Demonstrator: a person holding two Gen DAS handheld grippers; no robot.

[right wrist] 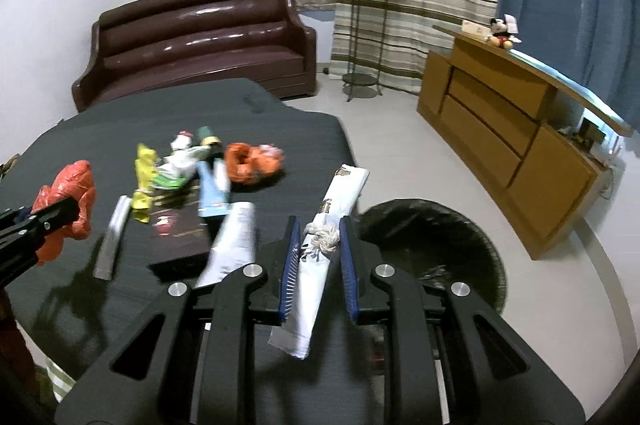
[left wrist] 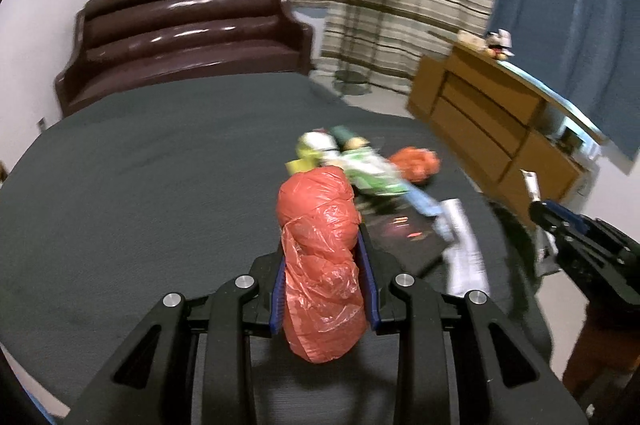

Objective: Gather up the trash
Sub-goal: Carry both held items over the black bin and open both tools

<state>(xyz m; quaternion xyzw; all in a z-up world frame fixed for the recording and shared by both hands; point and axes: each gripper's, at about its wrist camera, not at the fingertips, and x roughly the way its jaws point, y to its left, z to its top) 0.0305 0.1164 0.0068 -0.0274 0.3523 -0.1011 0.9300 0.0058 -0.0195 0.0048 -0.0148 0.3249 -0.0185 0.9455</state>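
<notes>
My left gripper [left wrist: 322,245] is shut on a crumpled red plastic bag [left wrist: 320,245], held above the dark table [left wrist: 140,185]; the bag also shows at the left of the right wrist view [right wrist: 70,193]. My right gripper [right wrist: 318,229] is shut on a long white wrapper with a knotted string [right wrist: 320,249], held at the table's right edge beside a black-lined trash bin [right wrist: 432,237]. More trash lies on the table: an orange bag [right wrist: 250,161], a yellow wrapper [right wrist: 144,177], a blue tube [right wrist: 212,193], a white packet [right wrist: 236,237], a dark booklet [right wrist: 180,229].
A brown sofa [right wrist: 200,37] stands behind the table. A plant stand [right wrist: 366,25] and striped curtains are at the back. A wooden cabinet [right wrist: 512,133] with a Mickey toy [right wrist: 502,31] lines the right wall. Light tiled floor [right wrist: 400,145] lies between table and cabinet.
</notes>
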